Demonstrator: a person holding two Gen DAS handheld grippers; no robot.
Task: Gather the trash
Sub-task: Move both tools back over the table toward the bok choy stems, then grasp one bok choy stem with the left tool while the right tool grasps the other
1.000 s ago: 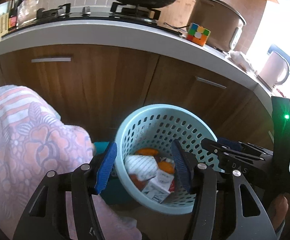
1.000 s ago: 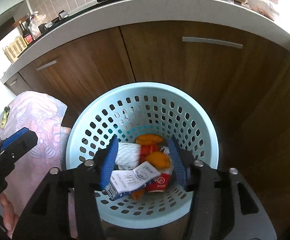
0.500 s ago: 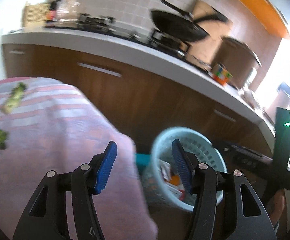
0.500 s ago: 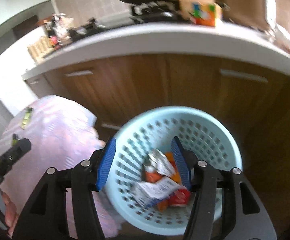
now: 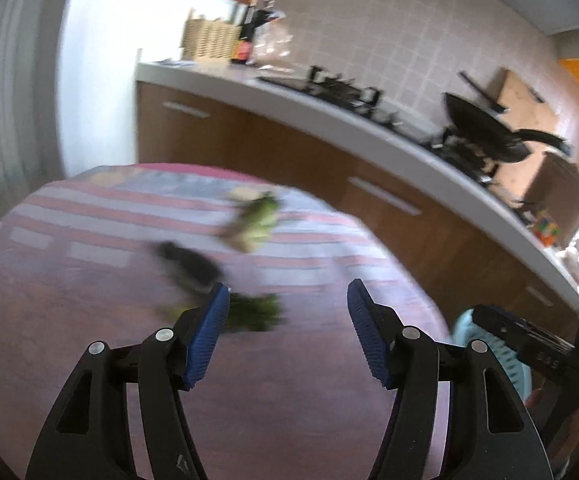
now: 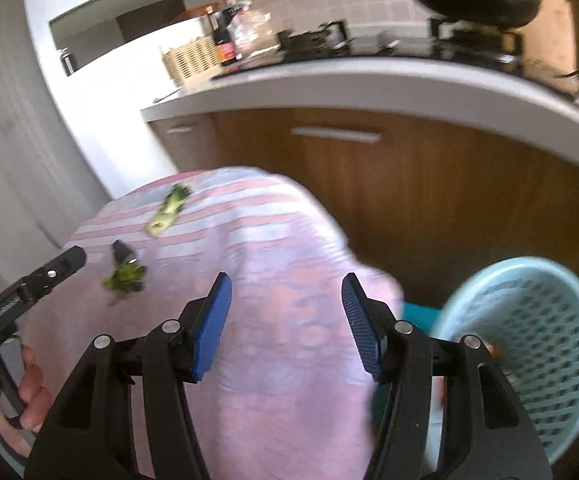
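Note:
Three scraps lie on the pink striped tablecloth (image 5: 89, 272): a pale green vegetable stalk (image 5: 255, 220), a dark object (image 5: 187, 262) and a dark green leafy clump (image 5: 253, 314). All are blurred. My left gripper (image 5: 287, 332) is open and empty above the cloth, its left finger beside the clump. My right gripper (image 6: 287, 320) is open and empty over the cloth (image 6: 273, 264), right of the stalk (image 6: 169, 210), dark object (image 6: 123, 252) and clump (image 6: 125, 278). The light blue trash basket (image 6: 537, 328) stands on the floor at the right; its rim shows in the left wrist view (image 5: 501, 354).
A kitchen counter (image 6: 369, 80) with brown cabinets (image 6: 409, 184) runs behind the table. It carries a gas stove with a black wok (image 5: 485, 128), bottles and a wicker rack (image 5: 209, 38). A teal object (image 6: 419, 314) sits between table and basket.
Both grippers have swung left and up, from over the basket to over the tablecloth. The basket has slid to the right edge of both views; the scraps have come into view.

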